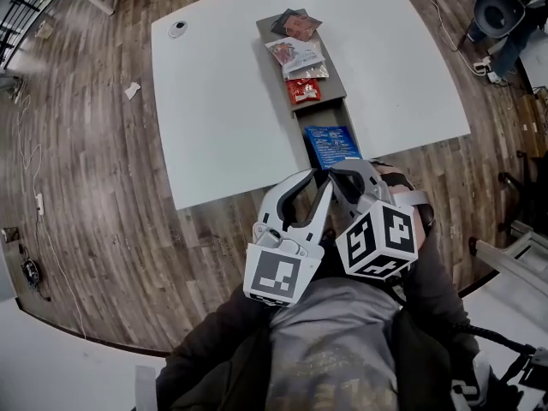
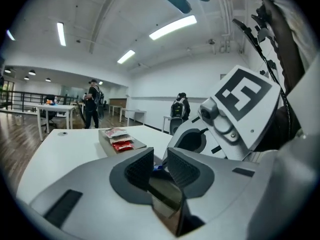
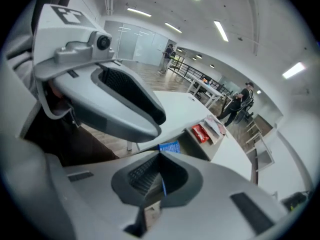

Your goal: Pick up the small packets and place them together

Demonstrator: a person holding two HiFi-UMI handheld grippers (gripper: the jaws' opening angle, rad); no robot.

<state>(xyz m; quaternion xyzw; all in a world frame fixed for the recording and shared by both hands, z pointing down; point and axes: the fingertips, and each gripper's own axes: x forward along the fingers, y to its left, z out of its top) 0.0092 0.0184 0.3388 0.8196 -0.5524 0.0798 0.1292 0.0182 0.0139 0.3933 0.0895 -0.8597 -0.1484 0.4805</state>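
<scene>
Both grippers are held up near the person's chest, short of the white table [image 1: 218, 101]. Left gripper [image 2: 160, 160]: jaws apart, nothing between them. Right gripper [image 3: 159, 157]: jaws closed, no packet visibly in them. On the long grey tray [image 1: 336, 81] the red packet [image 1: 302, 90], pale packets [image 1: 296, 55] and dark packets [image 1: 296, 24] lie grouped. The blue packet [image 1: 332, 145] sits alone in the near section. It is likely the next pick, which would explain the parted left jaws.

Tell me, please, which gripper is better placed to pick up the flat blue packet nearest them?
Probably the left gripper: its jaws stand apart, the flat blue packet showing through their gap, while the right gripper is shut.
</scene>
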